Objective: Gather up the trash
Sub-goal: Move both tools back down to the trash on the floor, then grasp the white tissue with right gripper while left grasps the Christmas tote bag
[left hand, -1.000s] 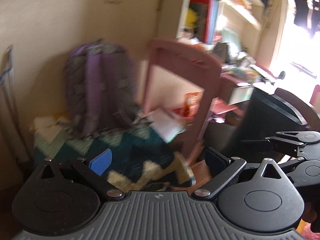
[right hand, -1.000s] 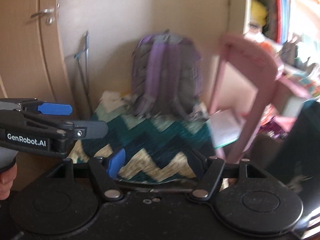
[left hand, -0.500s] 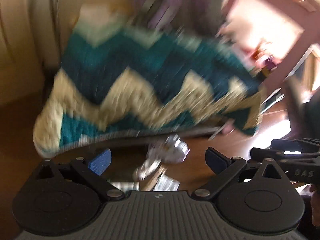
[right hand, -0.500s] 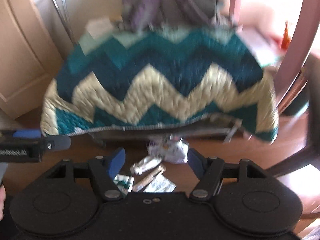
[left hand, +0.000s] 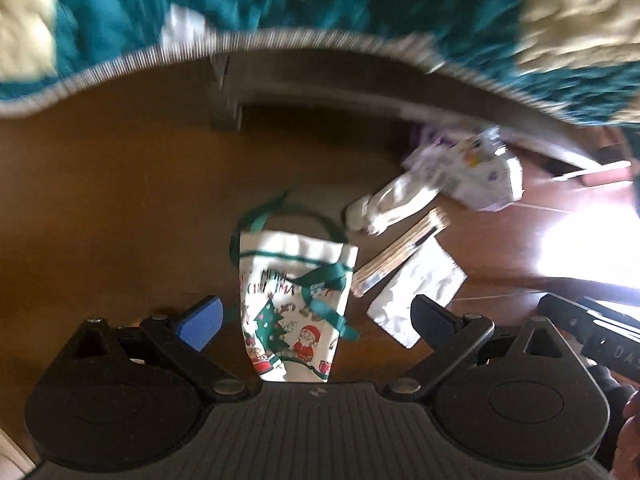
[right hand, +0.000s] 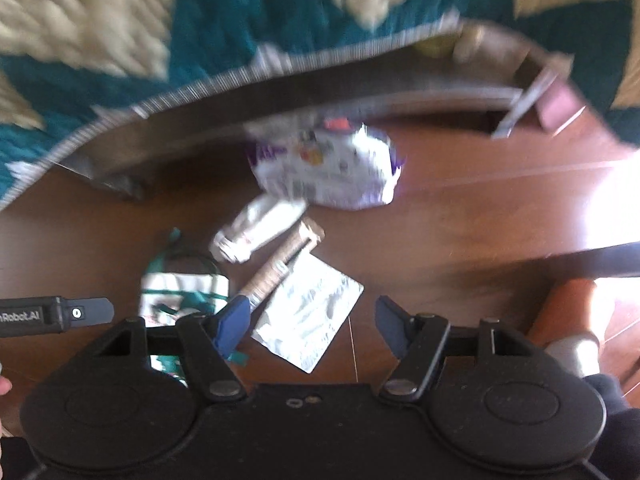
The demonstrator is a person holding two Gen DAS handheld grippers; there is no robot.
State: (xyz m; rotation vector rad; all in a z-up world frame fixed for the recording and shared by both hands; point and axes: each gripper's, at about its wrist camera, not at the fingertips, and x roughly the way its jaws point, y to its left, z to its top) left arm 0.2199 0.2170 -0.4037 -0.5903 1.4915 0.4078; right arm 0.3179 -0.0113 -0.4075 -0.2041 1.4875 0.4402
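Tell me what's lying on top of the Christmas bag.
Only its own green ribbon handles lie across the Christmas bag. The wrappers sit beside it on the floor. Its inside is not visible.

The left gripper [left hand: 316, 322] hangs over a brown wooden floor [left hand: 120, 200] with its jaws spread wide and nothing between them. Directly below lies a small white Christmas bag [left hand: 294, 300] printed with a tree and a Santa, its green ribbon handles [left hand: 280, 216] loose on the floor. Just beside it on the right sits a flat silver foil wrapper [left hand: 416, 290], touching a tan ribbed bar wrapper [left hand: 400, 252]. Farther off lie a crumpled white wrapper [left hand: 392, 204] and a white and purple crinkled packet [left hand: 476, 176], both blurred. A teal and cream zigzag blanket [left hand: 360, 0] hangs across the top. Part of the right gripper [left hand: 592, 336] shows at the right edge.
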